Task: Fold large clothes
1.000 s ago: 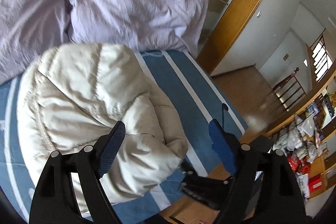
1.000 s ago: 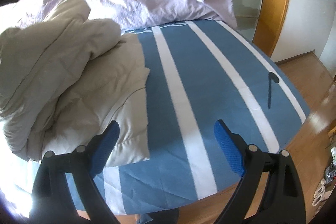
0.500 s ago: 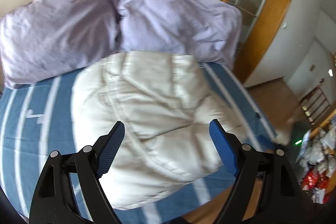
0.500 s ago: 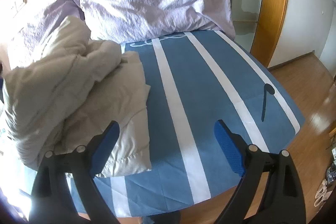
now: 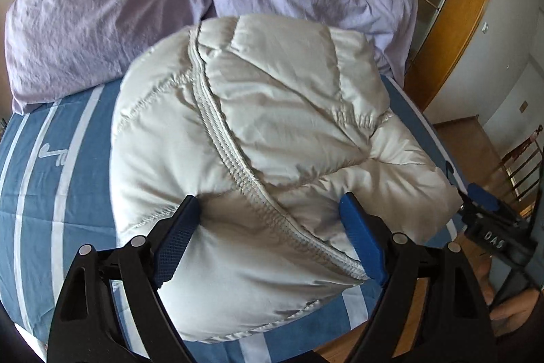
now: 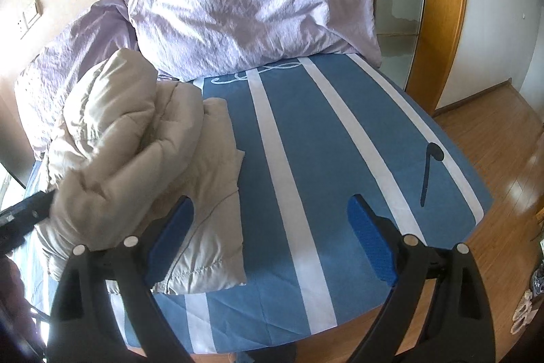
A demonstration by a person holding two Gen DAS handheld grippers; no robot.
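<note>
A cream puffer jacket (image 5: 265, 159) lies folded in a bundle on the blue, white-striped bed (image 5: 37, 165). In the left wrist view my left gripper (image 5: 268, 233) is open, its blue pads either side of the jacket's near end, just above it. In the right wrist view the jacket (image 6: 136, 159) sits at the left of the bed (image 6: 323, 142). My right gripper (image 6: 272, 233) is open and empty above the bed's near edge, right of the jacket. The right gripper also shows at the far right of the left wrist view (image 5: 489, 220).
Two lilac pillows (image 6: 244, 5) (image 5: 88, 33) lie at the head of the bed. A wooden door frame with glass panels (image 6: 438, 9) stands to the right. Wooden floor (image 6: 503, 138) lies past the bed's right edge.
My left gripper has swung left and come closer over the jacket, which now fills its view. My right gripper has drawn back slightly. Both stay open.
</note>
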